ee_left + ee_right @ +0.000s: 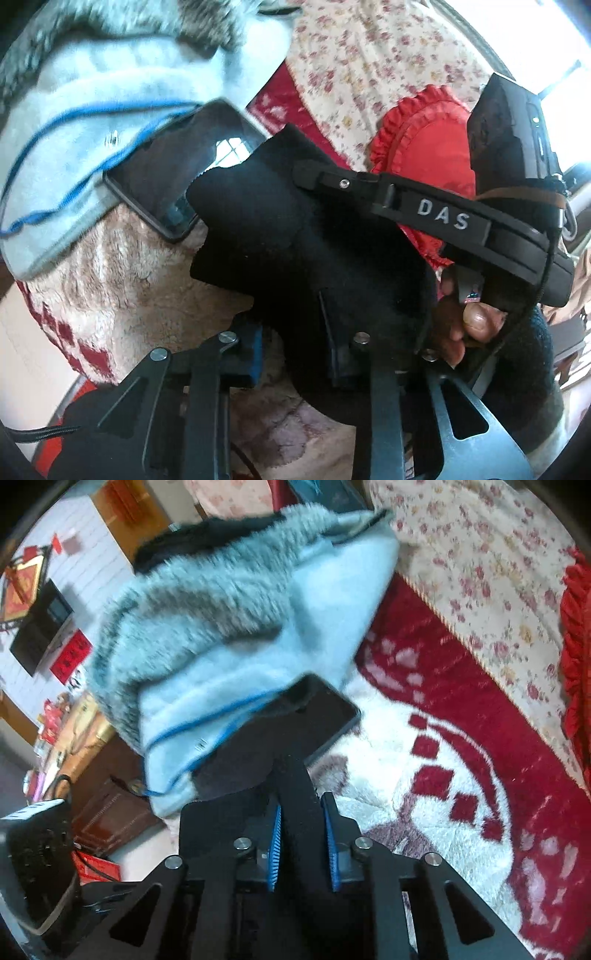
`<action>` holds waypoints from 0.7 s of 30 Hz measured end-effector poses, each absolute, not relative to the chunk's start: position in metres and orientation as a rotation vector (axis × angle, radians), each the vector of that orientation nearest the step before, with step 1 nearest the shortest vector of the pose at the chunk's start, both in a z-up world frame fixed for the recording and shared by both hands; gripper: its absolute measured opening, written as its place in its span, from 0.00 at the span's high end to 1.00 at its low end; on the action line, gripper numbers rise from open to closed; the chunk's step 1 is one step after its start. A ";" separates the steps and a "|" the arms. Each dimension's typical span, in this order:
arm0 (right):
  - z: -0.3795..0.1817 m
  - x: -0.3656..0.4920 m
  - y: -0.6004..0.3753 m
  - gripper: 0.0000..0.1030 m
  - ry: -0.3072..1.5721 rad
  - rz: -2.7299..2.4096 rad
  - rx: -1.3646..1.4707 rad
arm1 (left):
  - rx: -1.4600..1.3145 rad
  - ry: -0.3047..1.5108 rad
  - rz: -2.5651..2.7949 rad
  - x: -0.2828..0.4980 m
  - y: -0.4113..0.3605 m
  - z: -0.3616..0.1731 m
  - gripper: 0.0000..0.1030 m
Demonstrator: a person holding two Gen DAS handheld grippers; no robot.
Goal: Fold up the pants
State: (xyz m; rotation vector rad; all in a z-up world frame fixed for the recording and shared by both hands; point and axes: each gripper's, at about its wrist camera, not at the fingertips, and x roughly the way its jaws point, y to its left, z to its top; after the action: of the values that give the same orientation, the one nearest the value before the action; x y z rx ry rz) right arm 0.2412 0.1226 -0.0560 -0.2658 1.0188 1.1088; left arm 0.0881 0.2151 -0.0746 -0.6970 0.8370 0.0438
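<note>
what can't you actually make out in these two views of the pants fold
- Whole shape of the black pants: left wrist view, cut off by the gripper frame and the right gripper crossing them.
- Phone: right wrist view, near end hidden behind the pants.
- Left gripper: right pad buried in black cloth.
- Light blue garment: blurred, type unclear.
- Wall pictures: too small.

Each black claw [303, 845] has blue ribbed pads [275, 849], silver screws, and a handle [443, 218] marked "DAS".
</note>
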 end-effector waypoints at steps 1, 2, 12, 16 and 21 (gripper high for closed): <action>-0.049 0.239 0.120 0.83 1.001 1.115 -0.254 | -0.683 0.826 0.042 0.086 0.213 -0.070 0.78; -0.043 0.236 0.118 0.83 0.988 1.118 -0.246 | -0.668 0.812 0.038 0.084 0.210 -0.064 0.78; 0.022 0.211 0.068 0.84 0.845 1.129 -0.125 | -0.525 0.707 -0.004 0.069 0.171 -0.010 0.79; 0.044 0.199 0.036 0.84 0.779 1.121 -0.074 | -0.464 0.677 -0.035 0.069 0.148 0.006 0.79; 0.060 0.189 -0.012 0.85 0.731 1.092 0.006 | -0.389 0.662 -0.096 0.066 0.111 0.018 0.79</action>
State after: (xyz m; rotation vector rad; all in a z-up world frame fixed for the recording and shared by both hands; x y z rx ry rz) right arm 0.1894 -0.0124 0.0596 0.0063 0.7312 1.0915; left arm 0.0660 0.1112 0.0184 -0.3890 0.6622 -0.0965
